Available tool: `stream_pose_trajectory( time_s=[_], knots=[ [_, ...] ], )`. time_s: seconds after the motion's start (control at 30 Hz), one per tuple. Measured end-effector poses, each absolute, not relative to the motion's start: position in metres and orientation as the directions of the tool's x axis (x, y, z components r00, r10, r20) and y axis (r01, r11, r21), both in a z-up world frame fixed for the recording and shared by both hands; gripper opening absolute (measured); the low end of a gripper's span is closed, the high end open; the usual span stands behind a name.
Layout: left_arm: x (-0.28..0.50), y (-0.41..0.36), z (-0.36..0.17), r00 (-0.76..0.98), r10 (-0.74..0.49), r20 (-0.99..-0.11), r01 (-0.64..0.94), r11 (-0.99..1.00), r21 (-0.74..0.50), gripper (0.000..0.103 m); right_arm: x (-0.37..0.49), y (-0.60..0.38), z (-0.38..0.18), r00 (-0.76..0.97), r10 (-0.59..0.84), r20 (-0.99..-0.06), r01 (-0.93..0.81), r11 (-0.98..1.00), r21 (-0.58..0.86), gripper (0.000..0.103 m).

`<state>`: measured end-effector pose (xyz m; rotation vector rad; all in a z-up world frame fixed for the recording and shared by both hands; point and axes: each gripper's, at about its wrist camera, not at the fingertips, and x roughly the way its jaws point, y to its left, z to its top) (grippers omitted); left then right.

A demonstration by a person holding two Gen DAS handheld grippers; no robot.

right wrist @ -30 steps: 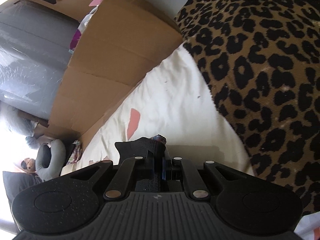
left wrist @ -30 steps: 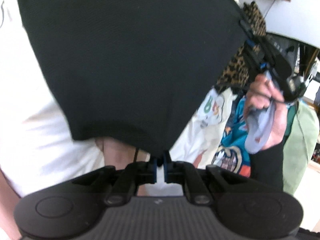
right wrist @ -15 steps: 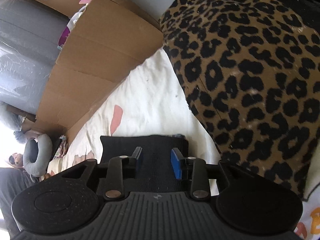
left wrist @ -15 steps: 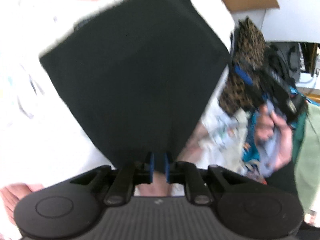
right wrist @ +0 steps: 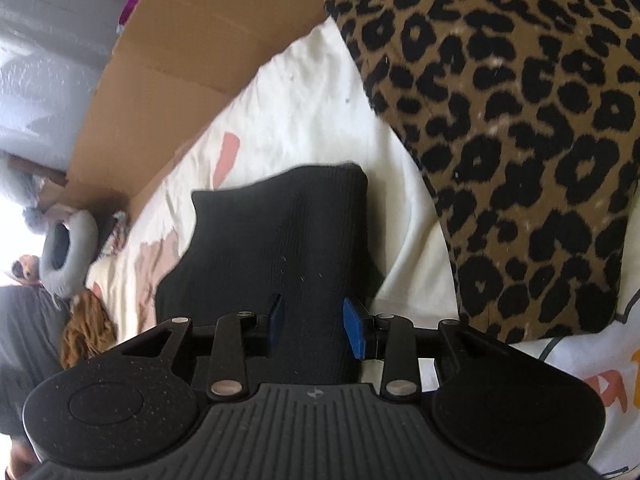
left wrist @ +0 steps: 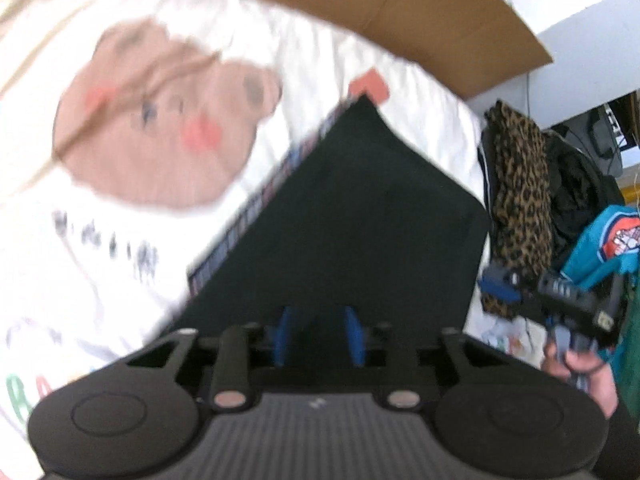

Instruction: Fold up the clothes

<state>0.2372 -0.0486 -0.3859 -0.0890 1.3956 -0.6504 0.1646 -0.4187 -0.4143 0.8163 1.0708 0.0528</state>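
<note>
A folded black garment (left wrist: 360,208) lies flat on the white bear-print sheet (left wrist: 120,240), with a striped band along its left edge. My left gripper (left wrist: 318,334) hovers over its near end; its jaws are opening, and the blue pads stand apart and clear of the cloth. In the right wrist view the same black garment (right wrist: 272,240) lies under my right gripper (right wrist: 314,324), which is open, with its pads either side of the cloth and not pressing it. The right gripper (left wrist: 498,286) also shows at the right of the left wrist view, held by a hand (left wrist: 584,368).
A leopard-print garment (right wrist: 500,120) is heaped just right of the black one, with more clothes (left wrist: 608,240) beyond it. A cardboard box (right wrist: 192,52) runs along the sheet's far edge. A grey neck pillow (right wrist: 68,256) lies at the far left.
Both grippers were shut on the black garment and have let go. It hung in the air before; it now lies flat on the sheet. The left gripper swung over it.
</note>
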Motion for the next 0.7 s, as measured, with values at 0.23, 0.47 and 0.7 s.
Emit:
stream_pose_trajectory(
  time_s=[0.23,0.47,0.7],
  knots=[
    [0.266,-0.075,-0.388,0.175,-0.483,-0.858,0.533,0.779,-0.33,0.061,0.165,-0.408,-0.424,0.501,0.392,-0.771,0.322,0.743,0.587,0.047],
    [0.28,-0.092,-0.414,0.223,-0.514,-0.828,0.607,0.738,-0.295,0.062,0.173,-0.409,-0.433,0.568,0.326,-0.756,0.322,0.757,0.568,0.047],
    [0.288,-0.094,-0.438,0.177,-0.563,-0.807,0.567,0.729,-0.384,0.063,0.178,-0.407,-0.449,0.574,0.42,-0.703,0.317,0.677,0.664,0.046]
  ],
)
